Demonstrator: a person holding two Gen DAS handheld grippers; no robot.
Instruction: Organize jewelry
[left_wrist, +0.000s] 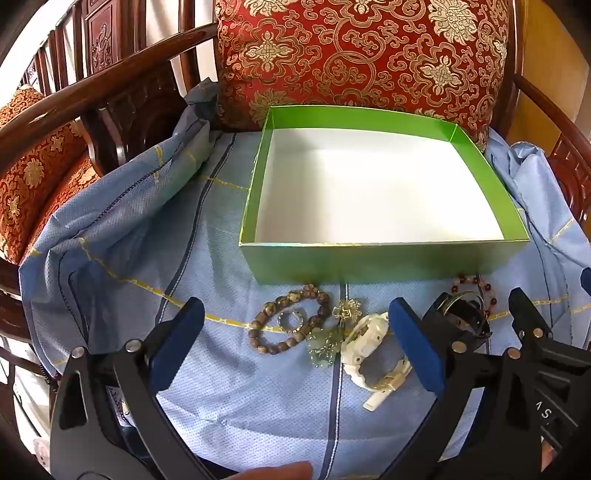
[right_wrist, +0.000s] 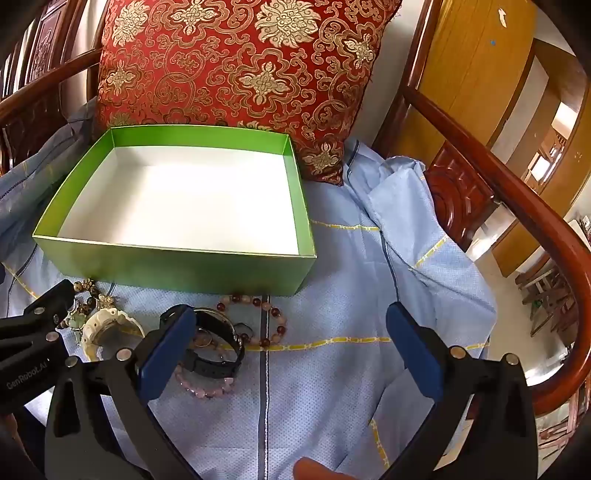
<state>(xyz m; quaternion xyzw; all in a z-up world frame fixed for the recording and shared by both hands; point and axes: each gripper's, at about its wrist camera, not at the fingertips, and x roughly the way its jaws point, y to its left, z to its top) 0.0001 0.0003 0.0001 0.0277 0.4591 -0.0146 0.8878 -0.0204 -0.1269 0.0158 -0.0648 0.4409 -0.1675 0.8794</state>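
An empty green box (left_wrist: 384, 260) with a white floor stands on a blue cloth (left_wrist: 229, 369); it also shows in the right wrist view (right_wrist: 177, 267). In front of it lie a brown bead bracelet (left_wrist: 291, 319), a small ring (left_wrist: 290, 320), a gold and jade charm (left_wrist: 327, 345), a white watch (left_wrist: 373, 354), a black watch (right_wrist: 218, 350), a red bead bracelet (right_wrist: 260, 317) and a pink bead bracelet (right_wrist: 207, 387). My left gripper (left_wrist: 295, 350) is open above the brown bracelet and white watch. My right gripper (right_wrist: 291, 350) is open and empty, right of the black watch.
A red and gold cushion (left_wrist: 362, 59) leans behind the box. Dark wooden chair arms (right_wrist: 517, 192) curve along both sides. The blue cloth bunches up at the left (left_wrist: 110, 206) and right (right_wrist: 406, 206).
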